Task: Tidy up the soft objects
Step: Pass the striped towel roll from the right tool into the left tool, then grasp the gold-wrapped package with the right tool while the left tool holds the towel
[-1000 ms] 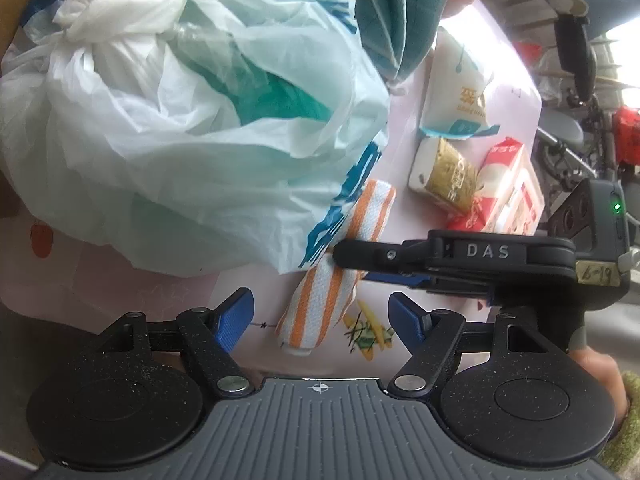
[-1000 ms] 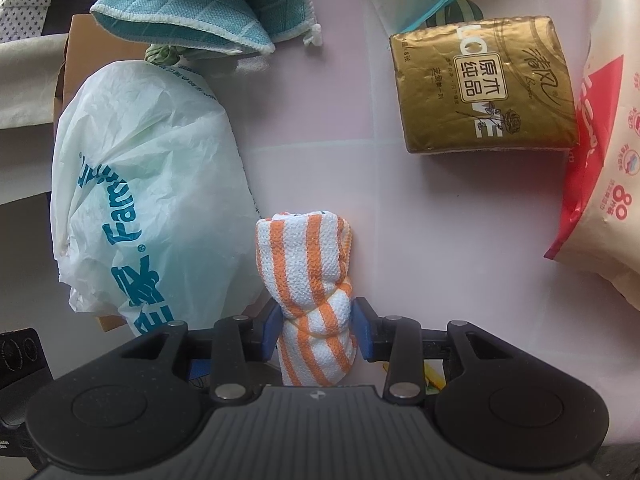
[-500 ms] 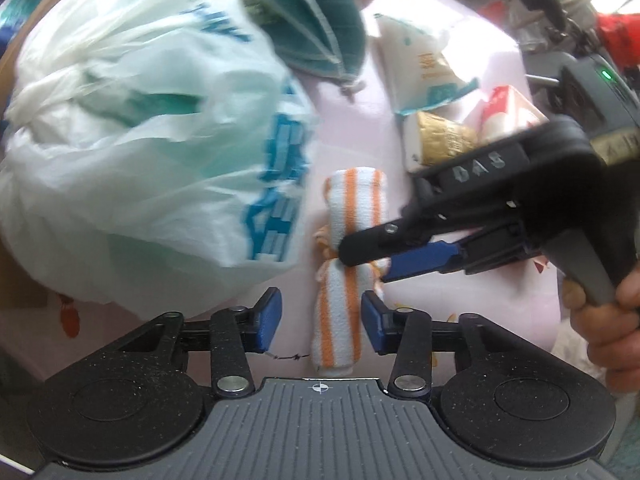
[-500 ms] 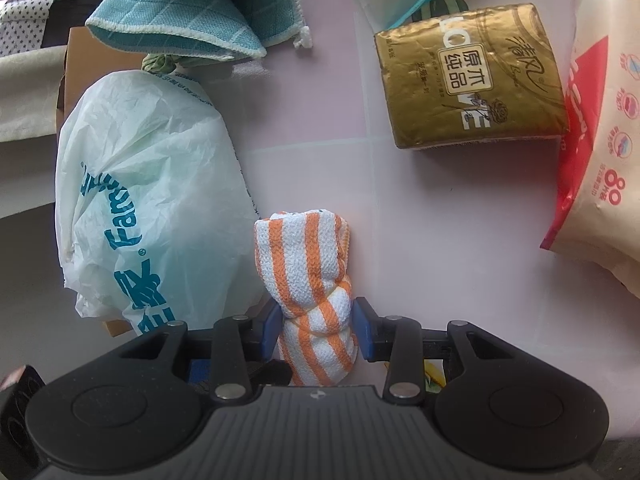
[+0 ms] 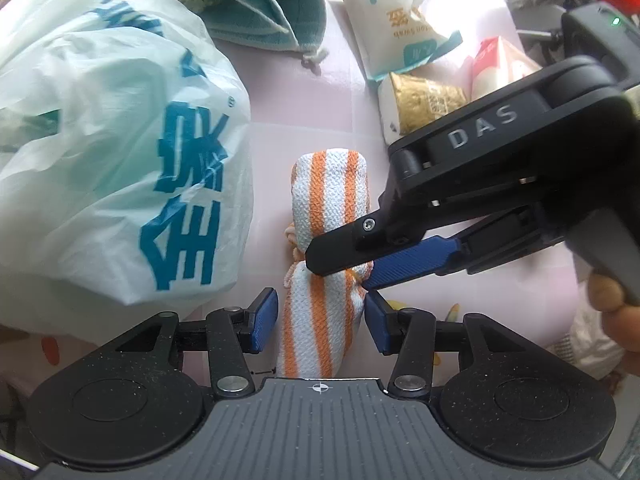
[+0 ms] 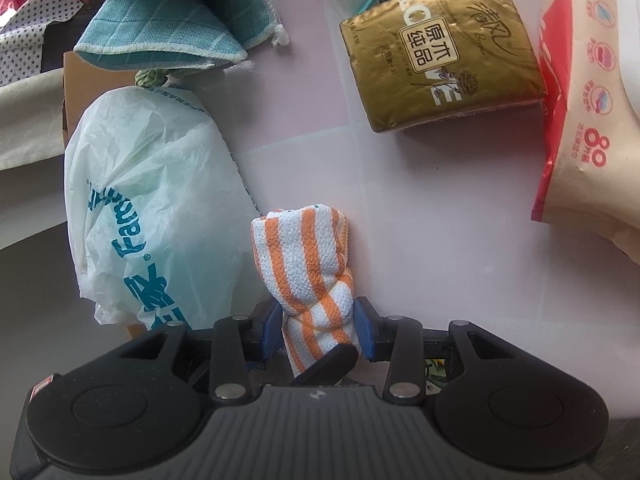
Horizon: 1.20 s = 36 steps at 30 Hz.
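An orange-and-white striped rolled towel (image 5: 328, 200) (image 6: 304, 248) lies on the pink tablecloth (image 5: 312, 96). My right gripper (image 6: 318, 332) is shut on the towel's pinched waist; in the left wrist view this right gripper (image 5: 344, 270) comes in from the right. My left gripper (image 5: 320, 322) straddles the towel's near end. Its jaws are opening, with the towel between the blue pads (image 5: 264, 320) and a thin gap on the left side. A black finger (image 6: 324, 364) of the left gripper shows under the towel.
A white plastic bag with blue print (image 5: 112, 152) (image 6: 152, 200) lies just left of the towel. Behind are a teal cloth (image 5: 260, 4), a white swab pack (image 5: 400, 28), a gold tissue pack (image 6: 440, 48) and a red-and-white pack (image 6: 592, 120). A person's hand (image 5: 612, 320) holds the right gripper.
My left gripper has swung over the towel and lined up along it. Its jaws narrowed from wide to close around the towel's near end. The right gripper kept its grip and barely moved.
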Available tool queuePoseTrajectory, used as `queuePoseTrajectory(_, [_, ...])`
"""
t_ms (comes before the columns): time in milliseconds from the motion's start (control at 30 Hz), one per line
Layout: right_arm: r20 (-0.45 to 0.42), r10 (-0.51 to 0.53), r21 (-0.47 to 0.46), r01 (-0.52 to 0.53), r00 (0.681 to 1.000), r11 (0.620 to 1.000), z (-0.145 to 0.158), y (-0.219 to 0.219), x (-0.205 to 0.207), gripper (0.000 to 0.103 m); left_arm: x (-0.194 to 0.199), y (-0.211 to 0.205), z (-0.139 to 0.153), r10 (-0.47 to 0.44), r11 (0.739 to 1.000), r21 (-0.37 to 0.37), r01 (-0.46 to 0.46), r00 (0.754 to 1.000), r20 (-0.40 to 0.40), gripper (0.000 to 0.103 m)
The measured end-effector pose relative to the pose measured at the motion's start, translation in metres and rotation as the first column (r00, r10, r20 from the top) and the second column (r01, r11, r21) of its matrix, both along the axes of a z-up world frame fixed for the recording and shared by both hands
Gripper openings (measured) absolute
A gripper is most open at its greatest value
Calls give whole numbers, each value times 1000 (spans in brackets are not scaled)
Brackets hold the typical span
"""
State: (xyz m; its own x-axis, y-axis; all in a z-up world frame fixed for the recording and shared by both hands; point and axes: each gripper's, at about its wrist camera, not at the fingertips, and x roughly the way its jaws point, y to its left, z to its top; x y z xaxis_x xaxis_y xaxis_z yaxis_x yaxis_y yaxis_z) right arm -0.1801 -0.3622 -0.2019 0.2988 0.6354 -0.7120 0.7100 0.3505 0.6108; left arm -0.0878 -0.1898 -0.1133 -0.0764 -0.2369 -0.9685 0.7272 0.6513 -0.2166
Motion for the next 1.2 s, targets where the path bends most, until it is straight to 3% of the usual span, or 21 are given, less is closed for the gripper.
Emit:
queuePoseTrajectory(267, [55, 33, -2, -33, 998, 999, 11, -8, 4, 15, 1, 0, -10, 23, 1000, 12, -23, 1000, -16, 38])
queuePoseTrajectory(367, [139, 101, -89, -89, 985, 992, 38, -15, 10, 17, 5, 5, -7, 49, 999, 0, -49, 998, -38, 35])
queuePoseTrajectory(433, [190, 194, -213, -153, 962, 965, 64, -21, 19, 30, 7, 10, -4, 66, 998, -7, -67, 997, -47, 34])
queuePoseTrajectory(533, [208, 372, -432, -256, 904, 865, 98, -26, 37, 38, 10, 16, 0, 100, 995, -10, -101, 993, -62, 34])
queuePoseTrajectory(633, [120, 553, -599, -384, 825, 703, 108, -28, 54, 39, 12, 21, 2, 126, 992, -14, -128, 989, -78, 34])
queuePoseTrajectory(700, [28, 668, -672, -481, 743, 563, 104, -18, 68, 39, 13, 23, 3, 137, 990, -16, -139, 987, -83, 34])
queuePoseTrajectory(833, [-161, 837, -737, -627, 524, 251, 85, 3, 71, 45, 13, 26, 3, 149, 988, -19, -151, 985, -85, 34])
queuePoseTrajectory(900, [-233, 869, -728, -671, 437, 141, 69, 12, 71, 45, 13, 27, 4, 156, 987, -21, -159, 984, -89, 33])
queuePoseTrajectory(967, [-270, 877, -703, -704, 399, 104, 53, 13, 73, 45, 13, 29, 5, 162, 986, -22, -164, 983, -91, 33])
queuePoseTrajectory(1067, [-285, 878, -678, -728, 385, 99, 37, 11, 75, 42, 14, 30, 8, 170, 985, -25, -173, 981, -96, 33])
queuePoseTrajectory(1200, [-242, 867, -685, -709, 435, 164, 42, 7, 77, 38, 17, 34, 16, 184, 982, -29, -188, 977, -107, 33])
